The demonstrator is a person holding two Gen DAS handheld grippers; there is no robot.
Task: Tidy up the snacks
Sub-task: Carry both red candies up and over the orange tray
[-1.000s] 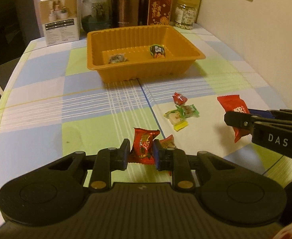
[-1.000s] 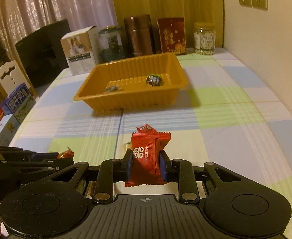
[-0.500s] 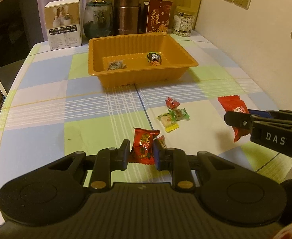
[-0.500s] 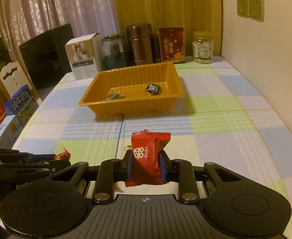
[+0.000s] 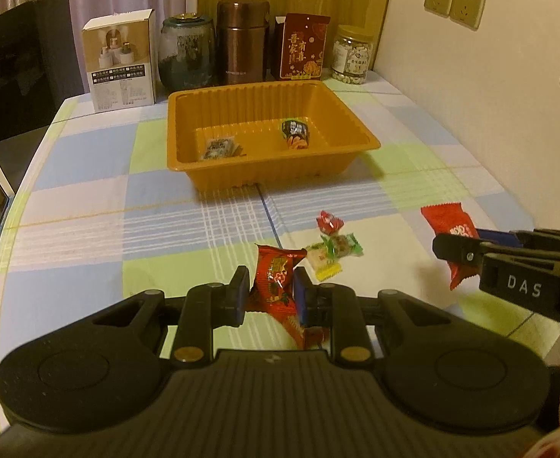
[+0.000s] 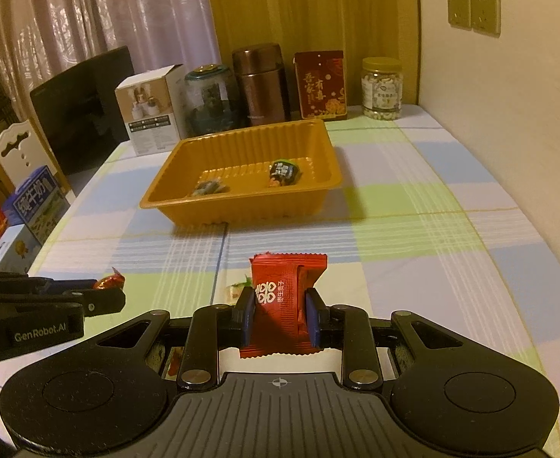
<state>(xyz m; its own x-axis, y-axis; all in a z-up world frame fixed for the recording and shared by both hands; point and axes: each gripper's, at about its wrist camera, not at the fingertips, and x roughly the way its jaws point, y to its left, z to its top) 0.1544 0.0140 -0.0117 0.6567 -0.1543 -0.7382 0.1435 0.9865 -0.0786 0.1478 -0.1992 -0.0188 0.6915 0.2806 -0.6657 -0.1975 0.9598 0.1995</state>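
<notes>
Meanwhile, both tongs hang above the checked counter with a wrapped snack apiece, short of the orange tray. The left tongs pinch a glossy red foil candy packet across its middle; the right tongs are clamped on a flat red pillow packet with white lettering and crimped, saw-toothed ends. Already inside the tray, which is thin ribbed plastic with sloped walls, lie a small dark sachet toward its left and a dark-and-orange wrapped sweet toward its right. On the counter in front of the tray, toward the tongs, three pieces remain close together: a red twist-wrapped candy, a green-edged clear-wrapped bar and a pale sweet with a yellow tail. Beyond the tray stand a white carton, a glass jar, a bronze canister, a red box and a nut jar. These packets look feather-light, crinkly and slick, so a mid-body pinch probably holds best; the fillings may crush or slide if squeezed at the flimsy sealed ends.
</notes>
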